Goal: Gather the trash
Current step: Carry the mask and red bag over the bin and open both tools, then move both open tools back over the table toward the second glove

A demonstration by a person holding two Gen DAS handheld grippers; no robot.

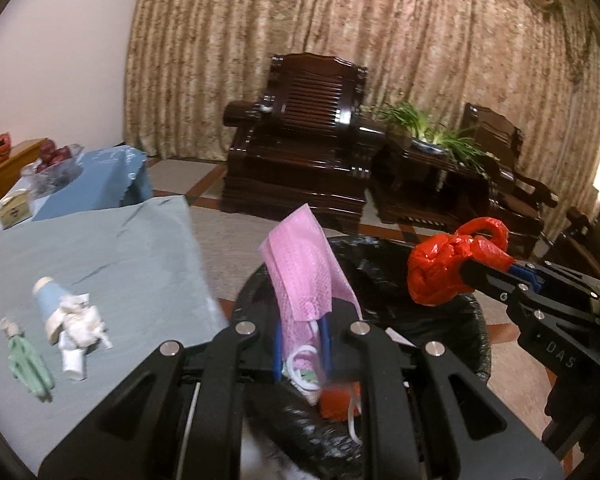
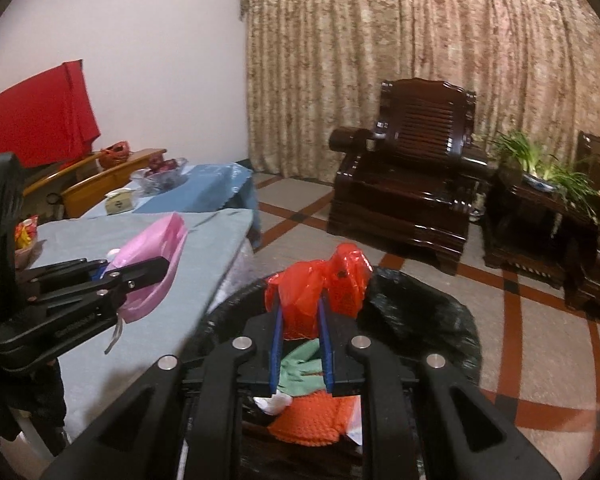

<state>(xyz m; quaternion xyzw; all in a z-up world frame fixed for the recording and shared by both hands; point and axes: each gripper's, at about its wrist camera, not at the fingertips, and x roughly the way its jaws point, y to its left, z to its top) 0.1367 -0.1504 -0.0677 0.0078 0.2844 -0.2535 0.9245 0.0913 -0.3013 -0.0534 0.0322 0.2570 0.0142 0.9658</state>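
Dark armchair (image 1: 300, 136), curtain (image 1: 340, 40) — potted plant (image 2: 540, 164)

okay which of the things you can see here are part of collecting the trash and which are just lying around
Job: pink face mask in left gripper; red plastic bag in right gripper; black-lined bin; crumpled paper on table.

Lying about: fruit bowl, armchair, potted plant.

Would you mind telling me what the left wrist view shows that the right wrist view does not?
Only the left wrist view shows the crumpled white paper and small green plastic piece on the blue tablecloth. Only the right wrist view shows the red cloth on the wall. Both show the pink face mask in the left hand-held gripper, the red plastic bag in the right hand-held gripper, and the black-lined bin.
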